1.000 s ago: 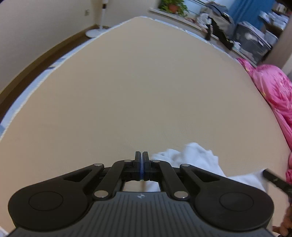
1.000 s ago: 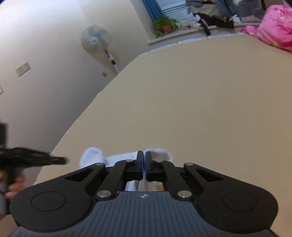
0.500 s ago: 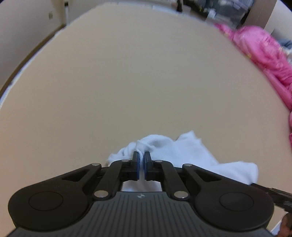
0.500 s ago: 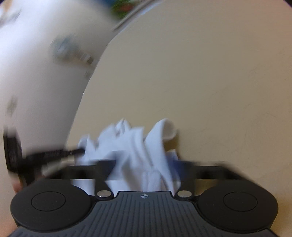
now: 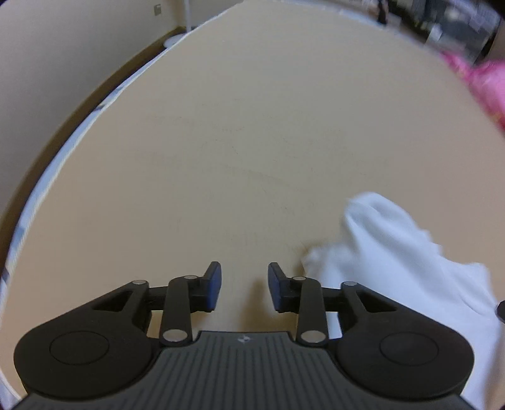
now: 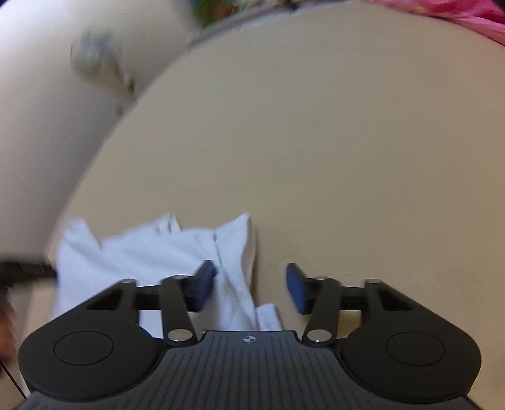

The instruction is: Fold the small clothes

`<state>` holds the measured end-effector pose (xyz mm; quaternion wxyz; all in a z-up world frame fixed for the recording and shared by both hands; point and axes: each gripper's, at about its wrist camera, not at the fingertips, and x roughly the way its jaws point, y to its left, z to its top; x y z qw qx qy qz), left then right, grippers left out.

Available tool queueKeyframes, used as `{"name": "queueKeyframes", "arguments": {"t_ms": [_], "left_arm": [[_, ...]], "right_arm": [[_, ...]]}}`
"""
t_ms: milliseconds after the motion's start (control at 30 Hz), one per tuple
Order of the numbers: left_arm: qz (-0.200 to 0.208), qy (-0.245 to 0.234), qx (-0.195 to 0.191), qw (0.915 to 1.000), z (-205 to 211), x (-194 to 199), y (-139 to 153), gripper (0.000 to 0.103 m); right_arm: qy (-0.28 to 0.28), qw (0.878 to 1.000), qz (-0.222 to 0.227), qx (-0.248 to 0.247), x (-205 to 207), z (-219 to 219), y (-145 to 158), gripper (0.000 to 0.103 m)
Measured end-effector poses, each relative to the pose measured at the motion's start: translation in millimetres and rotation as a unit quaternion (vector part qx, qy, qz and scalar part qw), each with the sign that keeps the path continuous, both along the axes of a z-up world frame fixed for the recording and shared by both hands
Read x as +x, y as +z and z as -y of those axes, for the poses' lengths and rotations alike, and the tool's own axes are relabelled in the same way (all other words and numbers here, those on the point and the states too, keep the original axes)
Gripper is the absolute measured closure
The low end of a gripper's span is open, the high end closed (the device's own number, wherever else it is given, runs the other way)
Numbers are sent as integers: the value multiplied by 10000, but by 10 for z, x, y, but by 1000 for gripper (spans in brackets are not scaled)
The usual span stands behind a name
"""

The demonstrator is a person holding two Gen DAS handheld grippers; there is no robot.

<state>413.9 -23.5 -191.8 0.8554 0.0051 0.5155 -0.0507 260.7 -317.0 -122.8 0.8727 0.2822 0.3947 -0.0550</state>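
Observation:
A small white garment (image 5: pixel 391 252) lies crumpled on the beige surface (image 5: pixel 252 142). In the left wrist view it is to the right of my left gripper (image 5: pixel 244 284), which is open and empty over bare surface. In the right wrist view the same garment (image 6: pixel 142 255) lies at the lower left. My right gripper (image 6: pixel 251 284) is open above its right edge; a fold of cloth lies between the fingers and is not gripped. The left gripper's dark tip (image 6: pixel 28 271) shows at the far left edge.
A pink bundle of fabric (image 5: pixel 483 82) lies at the far right of the surface and shows in the right wrist view (image 6: pixel 457 12) too. The surface's left edge (image 5: pixel 63 151) drops toward a wall and floor. Clutter stands beyond the far edge.
Both grippers were shut on the white garment and have opened. The garment has dropped onto the surface. The left gripper has shifted left, away from the cloth.

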Motion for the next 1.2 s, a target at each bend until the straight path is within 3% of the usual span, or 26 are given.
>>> {"name": "queueKeyframes", "arguments": {"t_ms": [67, 133, 233, 333, 433, 567, 933, 1200], "left_arm": [[203, -73, -154, 9996, -112, -332, 101, 25], [389, -157, -133, 9990, -176, -677, 144, 13], [108, 57, 23, 9999, -275, -1069, 78, 13], [-83, 369, 171, 9991, -282, -1461, 130, 13], [-111, 287, 528, 9981, -91, -1864, 263, 13], [311, -70, 904, 9954, 65, -2306, 544, 13], [900, -279, 840, 9920, 300, -2966, 1113, 12], [848, -235, 824, 9927, 243, -3143, 1086, 12]], "right_arm": [[202, 9992, 320, 156, -264, -52, 225, 47], [697, 9960, 457, 313, -474, -201, 372, 48], [1264, 9917, 112, 222, -747, -544, 386, 48], [1205, 9916, -376, -272, -933, -865, 384, 45], [987, 9899, -570, -842, -1067, -1098, 544, 27], [1007, 9861, -318, -1280, -1432, -1315, 824, 21], [997, 9798, 62, -1732, -1927, -1556, 1095, 16], [1074, 9774, 211, -1807, -2086, -1658, 1201, 13]]}}
